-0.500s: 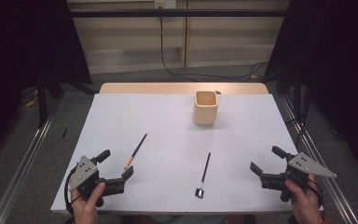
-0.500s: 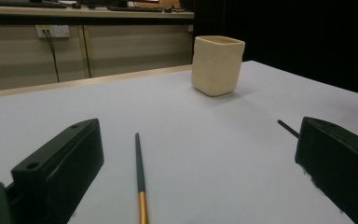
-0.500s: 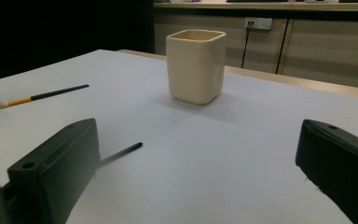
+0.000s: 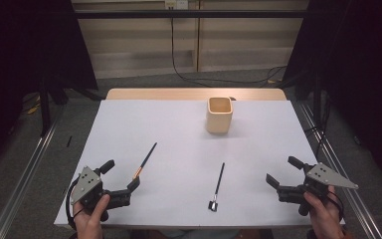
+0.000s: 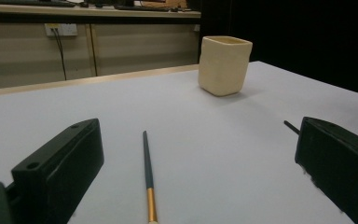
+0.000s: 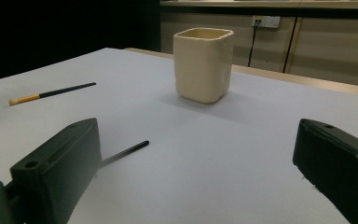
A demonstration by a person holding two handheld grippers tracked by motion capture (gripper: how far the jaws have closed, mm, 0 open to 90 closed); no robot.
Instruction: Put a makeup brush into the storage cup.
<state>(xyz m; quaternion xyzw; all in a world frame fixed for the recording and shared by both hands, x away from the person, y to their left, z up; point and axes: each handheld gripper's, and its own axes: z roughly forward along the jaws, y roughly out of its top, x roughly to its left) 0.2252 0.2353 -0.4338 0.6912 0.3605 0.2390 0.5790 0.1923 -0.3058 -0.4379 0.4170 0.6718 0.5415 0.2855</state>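
Two brushes lie on the white table: the gold-banded brush just ahead of the left gripper, between its spread, empty jaws; the black brush well left of the right gripper, jaws likewise released. Beyond stand a cream cup, a pale wall and dark curtains.

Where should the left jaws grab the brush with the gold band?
Probably on the dark handle just above the gold band of the brush, coming straight down from above with the left gripper. It lies flat and thin on the table, so the open jaws should straddle it crosswise, one each side.
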